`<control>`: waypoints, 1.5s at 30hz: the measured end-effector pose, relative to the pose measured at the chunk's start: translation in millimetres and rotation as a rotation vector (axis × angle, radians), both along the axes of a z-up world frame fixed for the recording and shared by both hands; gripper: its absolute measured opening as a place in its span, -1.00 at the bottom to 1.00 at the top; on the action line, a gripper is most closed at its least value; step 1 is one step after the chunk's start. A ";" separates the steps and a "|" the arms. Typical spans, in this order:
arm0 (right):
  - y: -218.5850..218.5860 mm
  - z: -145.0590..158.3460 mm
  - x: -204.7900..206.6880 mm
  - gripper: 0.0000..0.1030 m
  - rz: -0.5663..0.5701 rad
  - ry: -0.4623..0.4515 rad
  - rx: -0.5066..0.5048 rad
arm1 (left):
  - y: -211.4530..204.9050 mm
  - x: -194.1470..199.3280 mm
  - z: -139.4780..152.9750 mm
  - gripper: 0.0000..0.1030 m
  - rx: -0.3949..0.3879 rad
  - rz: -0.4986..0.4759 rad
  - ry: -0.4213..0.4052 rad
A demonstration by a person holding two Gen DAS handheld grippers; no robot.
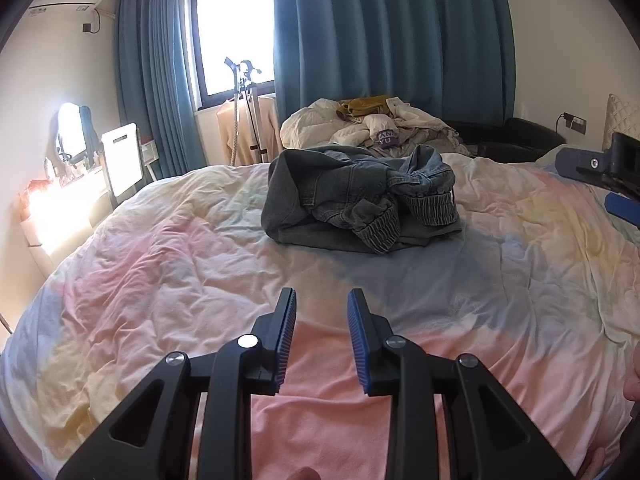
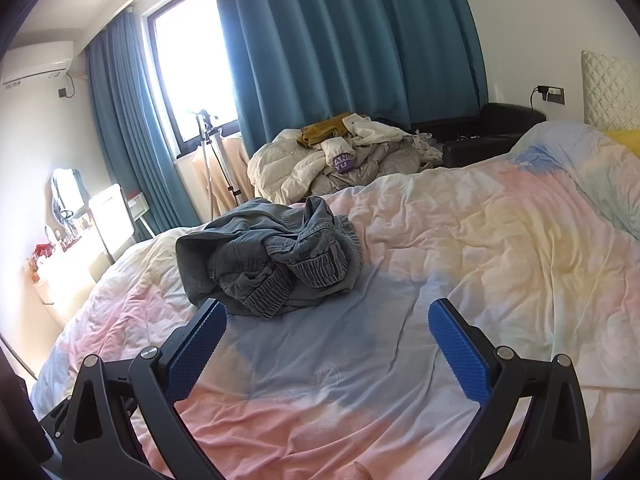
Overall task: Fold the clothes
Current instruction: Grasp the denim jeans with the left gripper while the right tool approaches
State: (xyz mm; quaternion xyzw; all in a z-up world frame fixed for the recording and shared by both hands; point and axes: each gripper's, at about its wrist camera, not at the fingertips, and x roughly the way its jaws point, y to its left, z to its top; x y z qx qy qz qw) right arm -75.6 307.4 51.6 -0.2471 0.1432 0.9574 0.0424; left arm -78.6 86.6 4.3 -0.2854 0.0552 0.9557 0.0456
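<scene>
A crumpled pair of grey-blue denim trousers (image 1: 356,200) with elastic cuffs lies in a heap on the pastel quilt (image 1: 168,280), a little beyond the bed's middle. It also shows in the right wrist view (image 2: 272,256). My left gripper (image 1: 322,300) is open and empty, above the quilt short of the heap. My right gripper (image 2: 328,312) is wide open and empty, with its left fingertip (image 2: 212,312) close to the heap's near edge. The right gripper's body shows at the right edge of the left wrist view (image 1: 616,168).
A pile of white and grey bedding and clothes (image 2: 340,160) lies beyond the bed under teal curtains (image 2: 340,40). A garment steamer stand (image 1: 246,112) is by the window. A dressing table (image 1: 60,208) with a chair (image 1: 122,160) stands to the left. A black seat (image 2: 480,136) is at the back right.
</scene>
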 end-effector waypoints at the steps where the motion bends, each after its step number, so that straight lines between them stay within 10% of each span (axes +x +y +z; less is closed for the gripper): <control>1: 6.6 -0.4 -5.0 1.00 -0.009 -0.005 -0.011 | 8.9 -5.0 -0.7 -0.47 0.000 -0.006 -0.006; 21: 114.9 -59.7 -16.1 1.00 -0.264 -0.112 -0.266 | 172.9 -159.9 -33.5 -0.47 0.048 -0.165 -0.114; 37: 116.0 -103.3 -41.4 1.00 -0.181 -0.185 -0.392 | 214.1 -237.7 -64.1 -0.43 0.057 -0.040 -0.208; 45: 107.7 -108.1 -43.0 1.00 -0.150 -0.163 -0.408 | 181.7 -221.0 -38.1 -1.00 0.137 -0.115 -0.236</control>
